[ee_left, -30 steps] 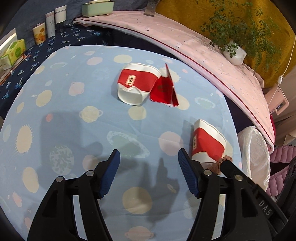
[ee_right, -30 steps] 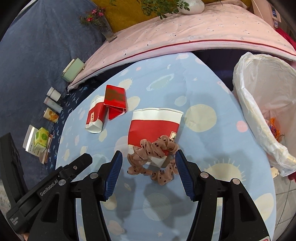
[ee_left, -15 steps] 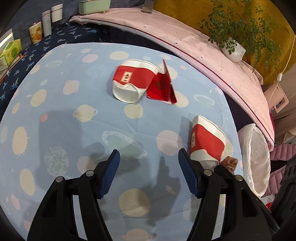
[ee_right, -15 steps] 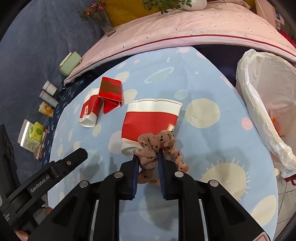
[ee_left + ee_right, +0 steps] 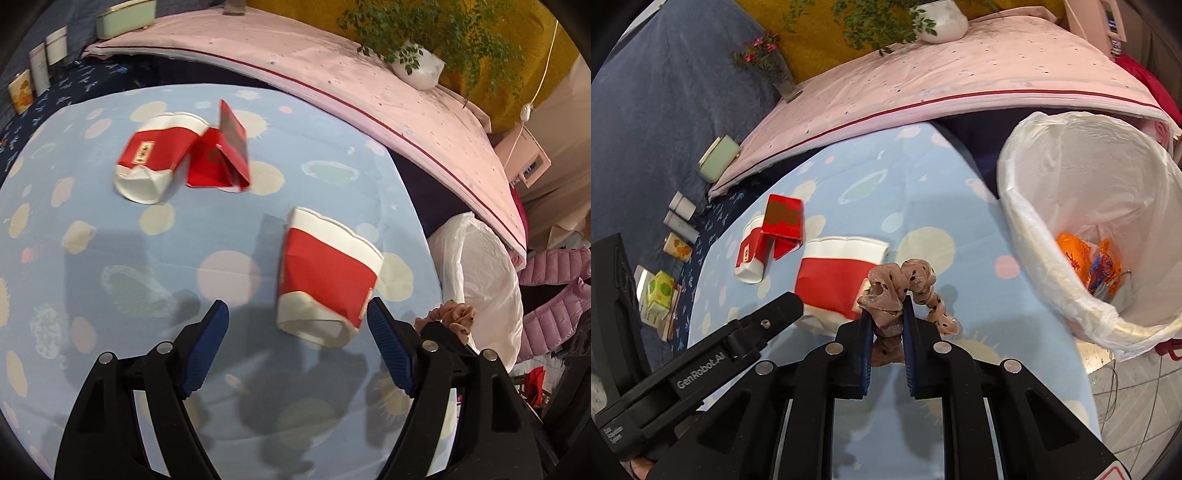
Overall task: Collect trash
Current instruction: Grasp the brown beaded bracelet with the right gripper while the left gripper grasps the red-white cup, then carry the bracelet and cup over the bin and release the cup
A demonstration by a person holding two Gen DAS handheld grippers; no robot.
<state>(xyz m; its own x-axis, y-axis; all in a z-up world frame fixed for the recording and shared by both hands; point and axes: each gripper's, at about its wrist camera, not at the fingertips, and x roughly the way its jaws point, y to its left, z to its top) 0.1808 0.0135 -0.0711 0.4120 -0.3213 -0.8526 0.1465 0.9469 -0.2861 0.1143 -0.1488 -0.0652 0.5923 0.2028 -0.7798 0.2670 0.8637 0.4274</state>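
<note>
My right gripper (image 5: 886,314) is clenched on the scrunchie (image 5: 905,284), while my left gripper (image 5: 297,325), jaws opening and holding nothing, hovers by the cup (image 5: 325,273).

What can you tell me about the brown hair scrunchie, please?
The scrunchie is a ruffled ring of thin beige-brown fabric with small dark dots. The right claw is shut on one bunched part of it, and the rest curls out to the right of the blue pads. It is seen in front of the near flattened red-and-white paper cup; whether they touch is unclear. The white-lined bin stands to its right.
</note>
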